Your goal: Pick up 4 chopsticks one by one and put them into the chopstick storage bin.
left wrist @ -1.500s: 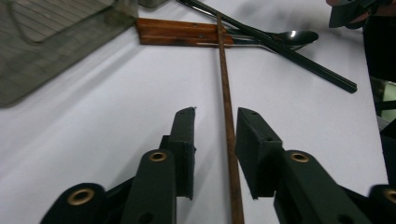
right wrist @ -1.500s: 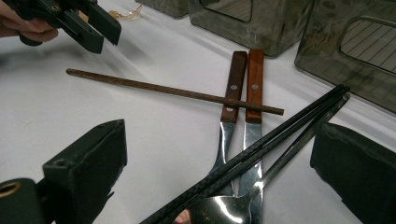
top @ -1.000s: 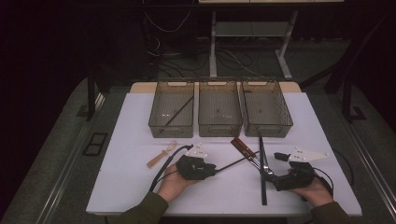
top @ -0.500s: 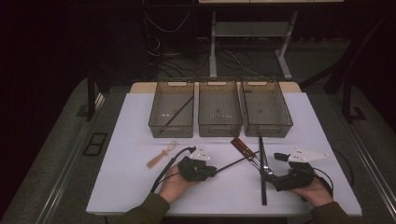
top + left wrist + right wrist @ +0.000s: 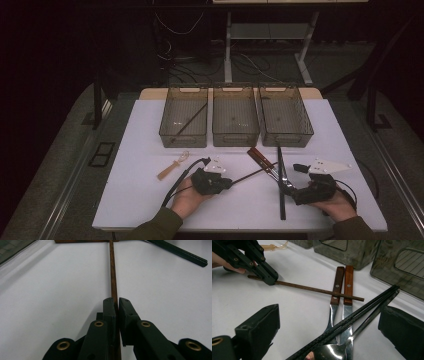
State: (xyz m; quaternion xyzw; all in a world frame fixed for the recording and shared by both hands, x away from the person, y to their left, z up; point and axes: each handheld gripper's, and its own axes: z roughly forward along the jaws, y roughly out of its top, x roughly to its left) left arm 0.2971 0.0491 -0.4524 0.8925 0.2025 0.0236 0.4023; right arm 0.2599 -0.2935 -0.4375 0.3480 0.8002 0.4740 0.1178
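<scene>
A thin brown chopstick (image 5: 113,277) lies on the white table (image 5: 145,150), and my left gripper (image 5: 117,302) is shut on its near end. In the high view the left gripper (image 5: 231,183) sits low at centre left, with the chopstick (image 5: 252,175) running up and right onto two wooden-handled utensils (image 5: 260,157). My right gripper (image 5: 330,311) stands open at the right (image 5: 290,192). Between its wide jaws lie a pair of black chopsticks (image 5: 362,310), a metal spoon (image 5: 332,351) and the wooden-handled utensils (image 5: 343,282). It touches none of them.
Three smoky plastic bins (image 5: 183,120) (image 5: 235,117) (image 5: 285,117) stand in a row at the back of the table. The left bin holds a dark stick (image 5: 187,124). A small wooden spoon (image 5: 172,167) lies left of my left gripper. Cables trail from both grippers.
</scene>
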